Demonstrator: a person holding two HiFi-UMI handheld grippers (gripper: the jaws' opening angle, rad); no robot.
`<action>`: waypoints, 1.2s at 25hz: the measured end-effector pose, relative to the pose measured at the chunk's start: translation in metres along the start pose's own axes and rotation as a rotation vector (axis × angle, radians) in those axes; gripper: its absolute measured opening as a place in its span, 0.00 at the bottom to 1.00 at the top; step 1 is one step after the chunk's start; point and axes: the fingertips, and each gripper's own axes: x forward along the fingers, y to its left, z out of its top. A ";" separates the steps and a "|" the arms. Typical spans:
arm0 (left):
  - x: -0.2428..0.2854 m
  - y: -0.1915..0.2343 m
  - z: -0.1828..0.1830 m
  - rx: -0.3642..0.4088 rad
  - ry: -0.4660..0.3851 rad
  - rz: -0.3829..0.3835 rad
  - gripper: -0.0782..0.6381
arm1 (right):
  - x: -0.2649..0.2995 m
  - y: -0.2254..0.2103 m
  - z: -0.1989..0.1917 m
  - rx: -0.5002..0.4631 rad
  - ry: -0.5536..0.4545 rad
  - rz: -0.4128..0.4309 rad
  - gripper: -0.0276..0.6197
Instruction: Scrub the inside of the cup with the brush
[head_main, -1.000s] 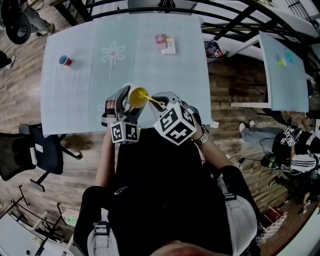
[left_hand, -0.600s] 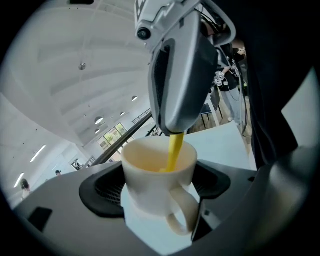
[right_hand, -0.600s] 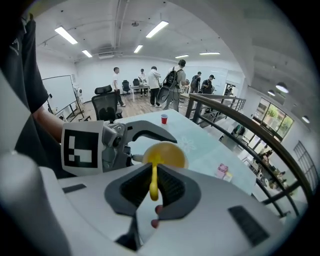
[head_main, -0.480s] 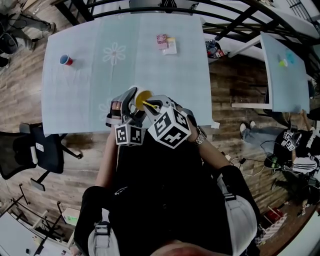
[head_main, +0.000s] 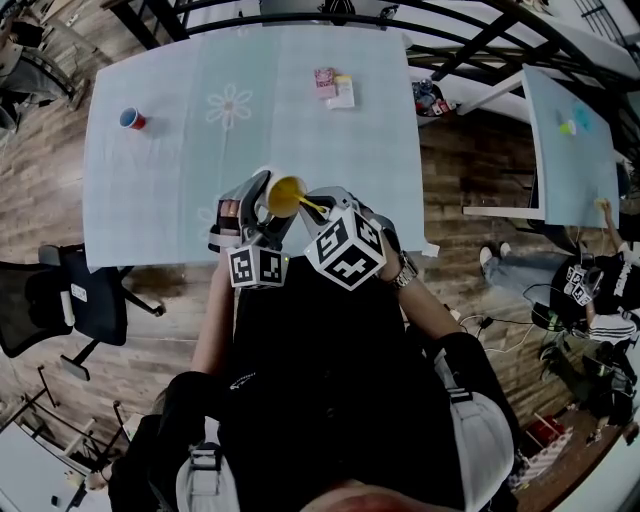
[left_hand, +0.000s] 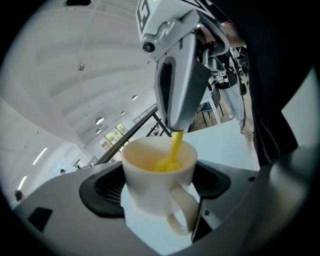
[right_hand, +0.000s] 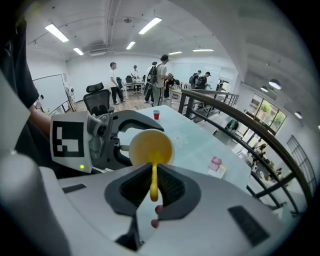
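Note:
A white cup (left_hand: 157, 182) with a yellow inside (head_main: 284, 194) is held above the table's near edge, handle toward the camera in the left gripper view. My left gripper (head_main: 262, 212) is shut on the cup, one pad on each side of its wall. My right gripper (right_hand: 154, 187) is shut on the thin yellow brush (right_hand: 154, 181). The brush handle (head_main: 312, 206) slants into the cup mouth (right_hand: 151, 147), and its yellow head (left_hand: 169, 162) rests inside the cup against the wall.
The pale blue table (head_main: 180, 150) carries a small red cup (head_main: 130, 120) at far left and a pink and white packet (head_main: 333, 87) at the back. A black chair (head_main: 60, 305) stands left of the table. Railings and a second table (head_main: 570, 150) lie to the right.
Both grippers drifted slightly with the cup tilting; the brush stays inside the cup, its handle shifting a little against the rim.

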 end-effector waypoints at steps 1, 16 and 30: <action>0.001 0.001 -0.001 0.007 0.003 0.002 0.67 | 0.001 0.004 -0.001 0.003 0.003 0.020 0.10; 0.000 -0.007 0.004 0.019 -0.010 -0.018 0.67 | -0.014 -0.008 0.026 0.008 -0.082 -0.008 0.10; -0.001 0.008 -0.013 0.021 0.031 0.013 0.67 | -0.005 0.019 0.008 -0.031 -0.018 0.054 0.10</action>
